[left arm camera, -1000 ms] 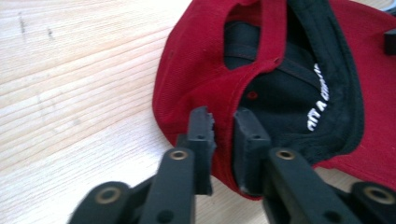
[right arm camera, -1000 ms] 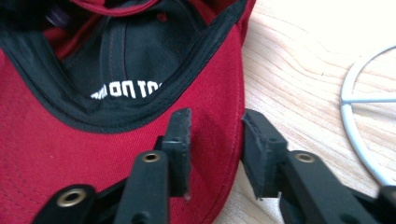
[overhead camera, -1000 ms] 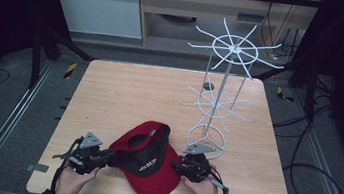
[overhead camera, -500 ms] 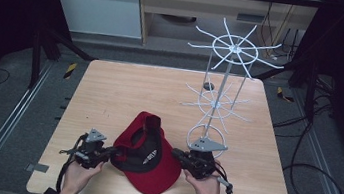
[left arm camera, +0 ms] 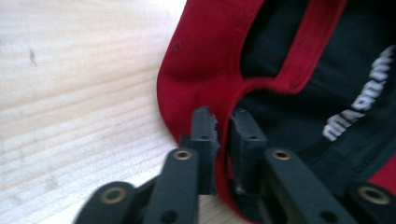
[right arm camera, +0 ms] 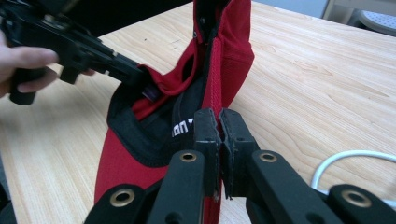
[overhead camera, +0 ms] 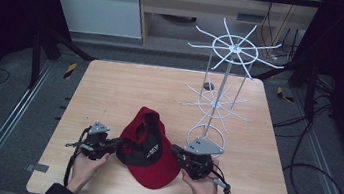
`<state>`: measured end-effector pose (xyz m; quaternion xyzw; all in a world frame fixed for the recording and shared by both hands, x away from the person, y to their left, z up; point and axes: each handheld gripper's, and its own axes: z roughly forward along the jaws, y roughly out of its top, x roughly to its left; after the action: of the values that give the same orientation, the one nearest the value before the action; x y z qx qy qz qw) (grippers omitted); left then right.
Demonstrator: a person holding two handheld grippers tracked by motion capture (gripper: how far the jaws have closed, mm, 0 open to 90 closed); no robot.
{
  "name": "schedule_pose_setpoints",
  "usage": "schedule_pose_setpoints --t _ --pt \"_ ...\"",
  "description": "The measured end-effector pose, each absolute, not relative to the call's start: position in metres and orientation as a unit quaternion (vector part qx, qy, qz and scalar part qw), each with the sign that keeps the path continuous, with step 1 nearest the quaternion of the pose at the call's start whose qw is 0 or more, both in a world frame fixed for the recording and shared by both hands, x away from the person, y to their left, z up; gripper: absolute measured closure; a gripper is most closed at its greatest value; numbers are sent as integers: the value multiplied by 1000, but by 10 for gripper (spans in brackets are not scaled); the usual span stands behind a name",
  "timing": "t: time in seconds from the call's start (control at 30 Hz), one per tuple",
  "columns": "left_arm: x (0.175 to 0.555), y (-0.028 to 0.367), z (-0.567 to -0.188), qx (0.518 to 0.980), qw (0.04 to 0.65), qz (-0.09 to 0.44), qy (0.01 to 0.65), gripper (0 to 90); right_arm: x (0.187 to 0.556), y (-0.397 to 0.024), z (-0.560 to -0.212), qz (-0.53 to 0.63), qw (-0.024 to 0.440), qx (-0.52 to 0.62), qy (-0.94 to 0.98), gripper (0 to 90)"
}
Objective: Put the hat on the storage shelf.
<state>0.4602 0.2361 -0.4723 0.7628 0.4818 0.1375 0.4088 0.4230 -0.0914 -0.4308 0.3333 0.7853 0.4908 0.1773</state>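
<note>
Currently, your left gripper (overhead camera: 116,144) pinches the edge of the red cap (overhead camera: 149,150) at its 9 o'clock side; your right gripper (overhead camera: 176,152) pinches the edge at 3 o'clock. The cap sits inside-up near the wooden table's (overhead camera: 110,89) 6 o'clock edge. A white wire rack (overhead camera: 222,83) stands toward 2 o'clock. Grey floor (overhead camera: 3,100) surrounds the table.

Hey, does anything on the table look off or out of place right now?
Nothing damaged or spilled. The red cap is upside down, its black lining showing, pinched at its rim by the left gripper and the right gripper. The white wire rack stands upright behind it.
</note>
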Motion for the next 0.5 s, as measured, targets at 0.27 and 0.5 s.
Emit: schedule_pose_setpoints --t 0.27,0.5 --pt "440 229 -442 754 456 146 449 631 420 -88 -430 491 187 332 783 866" --pt "441 197 -415 757 485 138 416 588 420 -87 -429 492 189 328 784 866"
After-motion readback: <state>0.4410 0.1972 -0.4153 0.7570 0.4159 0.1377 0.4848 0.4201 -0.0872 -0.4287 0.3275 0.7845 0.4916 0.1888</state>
